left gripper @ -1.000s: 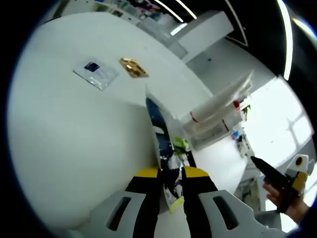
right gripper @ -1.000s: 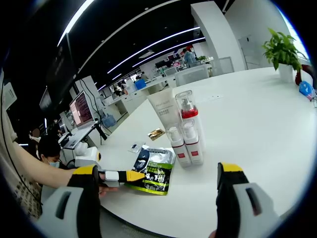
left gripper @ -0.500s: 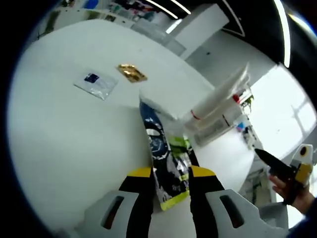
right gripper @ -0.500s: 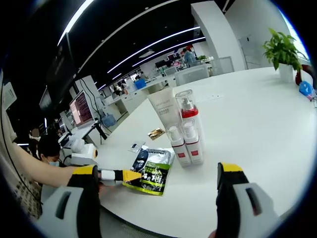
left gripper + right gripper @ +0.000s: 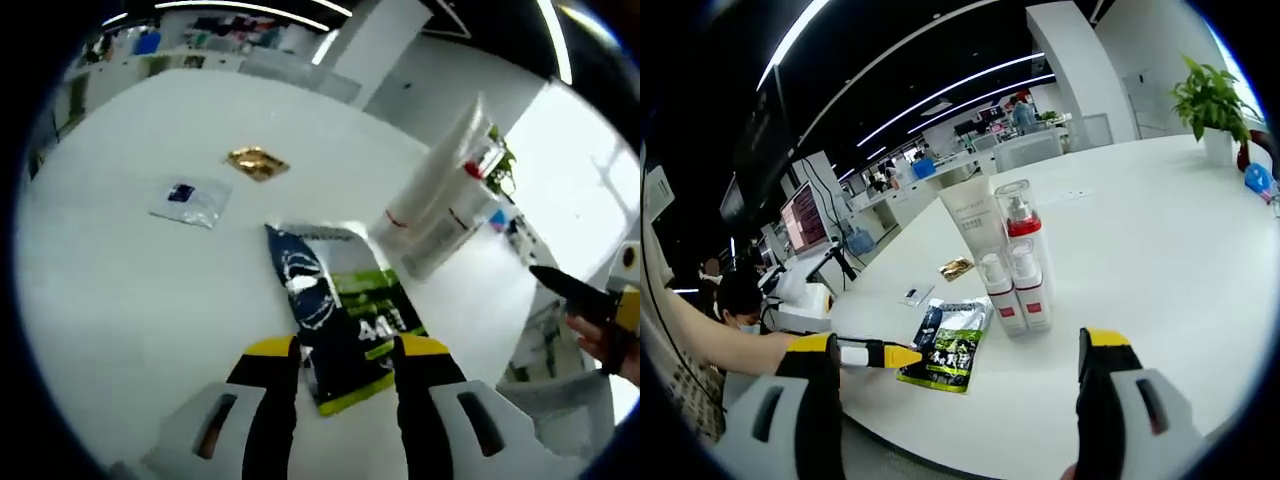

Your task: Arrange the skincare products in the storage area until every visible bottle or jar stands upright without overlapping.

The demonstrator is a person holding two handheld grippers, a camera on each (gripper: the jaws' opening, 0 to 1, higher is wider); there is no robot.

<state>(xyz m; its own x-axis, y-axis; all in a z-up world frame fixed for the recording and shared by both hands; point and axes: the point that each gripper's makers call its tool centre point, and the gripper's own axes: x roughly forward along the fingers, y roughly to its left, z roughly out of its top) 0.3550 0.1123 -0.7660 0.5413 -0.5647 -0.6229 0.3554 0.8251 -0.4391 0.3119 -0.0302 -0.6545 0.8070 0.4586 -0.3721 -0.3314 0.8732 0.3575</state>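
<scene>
White round worktop [image 5: 1160, 250], open-plan office behind.

Sachet [image 5: 345, 325]: flat foil pouch, dark blue upper part with a white round emblem, green band with white print across the middle, yellow-green strip along the near edge. It lies flat on the worktop near its edge, just beside the bottles. In the left gripper view its near end sits between the two yellow-tipped jaws of the left hand-held gripper [image 5: 347, 350]; the jaws stand apart on either side of it, and I cannot tell whether they touch it. In the right gripper view the same sachet [image 5: 948, 344] shows lying flat, with the left hand-held gripper [image 5: 880, 355] at its near-left edge, yellow tips together from that angle.

Bottles: a tall white tube [image 5: 973, 222] standing on its cap, a taller clear pump bottle [image 5: 1023, 240] with a red collar just beside it, and two short bottles [image 5: 1015, 288] with clear caps and red bands in front. All four stand upright, close together, touching or nearly so. In the left gripper view the tube [image 5: 440, 170] and bottles lean with the camera's tilt.

Further off on the worktop: a small gold packet [image 5: 257, 162] and a clear packet [image 5: 188, 201] with a blue mark, both flat, apart from each other and from the sachet.

Right hand-held gripper [image 5: 970, 350]: jaws wide apart, nothing between them, held off the worktop edge. It shows at the right of the left gripper view [image 5: 580, 292], in a hand [image 5: 610, 338].

Potted plant [image 5: 1212, 105] at the far side.
</scene>
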